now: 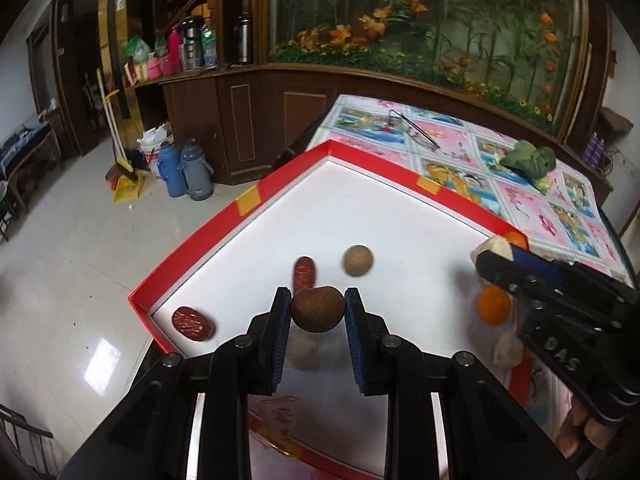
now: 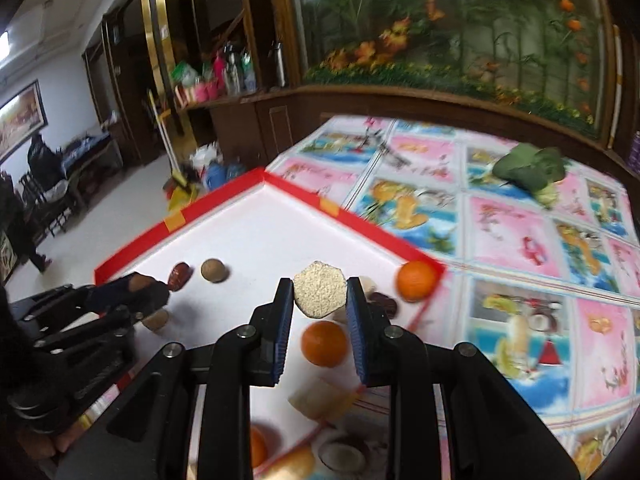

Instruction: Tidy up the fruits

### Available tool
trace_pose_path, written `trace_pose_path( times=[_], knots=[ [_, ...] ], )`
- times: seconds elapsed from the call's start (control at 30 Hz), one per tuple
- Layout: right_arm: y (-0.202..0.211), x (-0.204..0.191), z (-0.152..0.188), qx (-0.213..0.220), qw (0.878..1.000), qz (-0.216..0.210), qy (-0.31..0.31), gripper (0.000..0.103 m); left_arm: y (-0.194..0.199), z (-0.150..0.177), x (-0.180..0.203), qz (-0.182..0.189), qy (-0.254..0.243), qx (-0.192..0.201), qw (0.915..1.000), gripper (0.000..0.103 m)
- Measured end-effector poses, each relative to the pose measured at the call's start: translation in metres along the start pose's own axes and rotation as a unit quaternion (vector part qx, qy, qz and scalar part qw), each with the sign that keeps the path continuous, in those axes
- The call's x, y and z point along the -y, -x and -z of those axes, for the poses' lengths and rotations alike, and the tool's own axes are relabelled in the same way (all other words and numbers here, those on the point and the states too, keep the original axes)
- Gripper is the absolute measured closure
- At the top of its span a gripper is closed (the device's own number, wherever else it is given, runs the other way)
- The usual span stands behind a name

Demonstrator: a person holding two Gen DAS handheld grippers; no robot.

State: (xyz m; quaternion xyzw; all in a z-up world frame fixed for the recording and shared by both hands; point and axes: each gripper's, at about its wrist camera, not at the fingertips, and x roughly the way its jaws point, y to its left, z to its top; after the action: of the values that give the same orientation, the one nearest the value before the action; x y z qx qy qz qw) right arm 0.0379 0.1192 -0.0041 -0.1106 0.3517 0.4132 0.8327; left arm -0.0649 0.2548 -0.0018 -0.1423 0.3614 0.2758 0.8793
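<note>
The left claw (image 1: 318,308) is clamped on a dark brown round fruit (image 1: 317,309), its blue pads (image 1: 283,332) pressing the fruit from both sides above the near part of a red-rimmed white tray (image 1: 280,178). The right claw (image 2: 319,296) is clamped on a pale, grainy, hexagon-shaped piece (image 2: 320,294), held above the tray's near right part.

In the left wrist view, a red date (image 1: 305,273) lies on the tray floor just beyond the held fruit, and a tan round fruit (image 1: 357,261) sits a little to its right. A second red date (image 1: 191,323) lies in the tray's left corner, close to the rim. A whitish piece (image 1: 508,349) lies near the tray's right edge, partly behind the right claw's body.

In the right wrist view, one orange (image 2: 324,343) rests on the tray just below the held piece, and another orange (image 2: 416,280) sits in the tray's right corner beside the rim. A dark date-like fruit (image 2: 385,303) lies between the right pad and that corner orange. A pale wedge-shaped piece (image 2: 320,398) lies nearer the camera.

The tray stands on a table covered with a pink and blue cartoon-print cloth (image 2: 520,240). A leafy green vegetable (image 2: 528,170) lies on the cloth, well apart from the tray on the far right. A pair of glasses (image 1: 416,130) rests on the cloth beyond the tray's far corner.
</note>
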Motion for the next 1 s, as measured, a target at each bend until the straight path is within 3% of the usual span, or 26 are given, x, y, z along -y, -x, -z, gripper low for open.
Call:
trace_pose_path(
  times=[0.07, 0.13, 0.17, 0.2, 0.23, 0.27, 0.4, 0.47, 0.6, 0.67, 0.73, 1.0],
  knots=[
    [-0.014, -0.004, -0.001, -0.016, 1.0, -0.005, 0.007, 0.074, -0.003, 0.0, -0.002, -0.003, 0.0, -0.01, 0.9999, 0.071],
    [-0.025, -0.009, -0.002, -0.024, 1.0, -0.006, 0.019, 0.073, -0.007, 0.0, -0.007, -0.003, 0.013, -0.017, 0.9998, 0.044],
    [-0.029, -0.01, -0.003, -0.026, 0.999, -0.004, 0.021, 0.071, -0.006, -0.001, -0.011, -0.006, 0.018, -0.015, 0.9997, 0.04],
    [-0.033, -0.01, -0.005, -0.029, 0.999, -0.002, 0.021, 0.058, -0.004, -0.001, -0.014, -0.015, 0.026, -0.007, 0.9995, 0.037],
    [-0.036, -0.011, -0.006, -0.032, 0.999, 0.002, 0.02, 0.038, -0.002, -0.003, -0.018, -0.025, 0.034, 0.0, 0.9991, 0.036],
    [-0.035, -0.01, -0.007, -0.03, 0.999, 0.007, 0.019, 0.031, 0.0, -0.003, -0.021, -0.029, 0.039, 0.003, 0.9988, 0.034],
    [-0.022, -0.004, -0.01, -0.003, 0.999, 0.034, 0.023, 0.027, 0.006, -0.003, -0.022, -0.029, 0.041, 0.004, 0.9987, 0.022],
    [-0.008, 0.0, -0.011, 0.011, 0.999, 0.044, 0.022, 0.023, 0.01, -0.002, -0.019, -0.039, 0.029, 0.009, 0.9988, 0.02],
    [0.024, 0.001, -0.002, 0.025, 0.996, 0.063, 0.05, 0.0, 0.02, 0.001, -0.016, -0.033, 0.021, 0.006, 0.9992, 0.016],
    [0.041, -0.002, 0.007, 0.023, 0.994, 0.073, 0.082, 0.0, 0.027, 0.003, -0.012, -0.033, 0.015, 0.013, 0.9993, 0.012],
    [0.056, -0.002, 0.017, 0.015, 0.991, 0.081, 0.105, 0.0, 0.034, 0.005, -0.005, -0.05, 0.006, 0.025, 0.9984, 0.001],
    [0.106, -0.001, 0.038, 0.002, 0.988, 0.066, 0.142, 0.0, 0.045, 0.009, 0.004, -0.042, -0.003, 0.028, 0.9987, 0.0]
  ],
)
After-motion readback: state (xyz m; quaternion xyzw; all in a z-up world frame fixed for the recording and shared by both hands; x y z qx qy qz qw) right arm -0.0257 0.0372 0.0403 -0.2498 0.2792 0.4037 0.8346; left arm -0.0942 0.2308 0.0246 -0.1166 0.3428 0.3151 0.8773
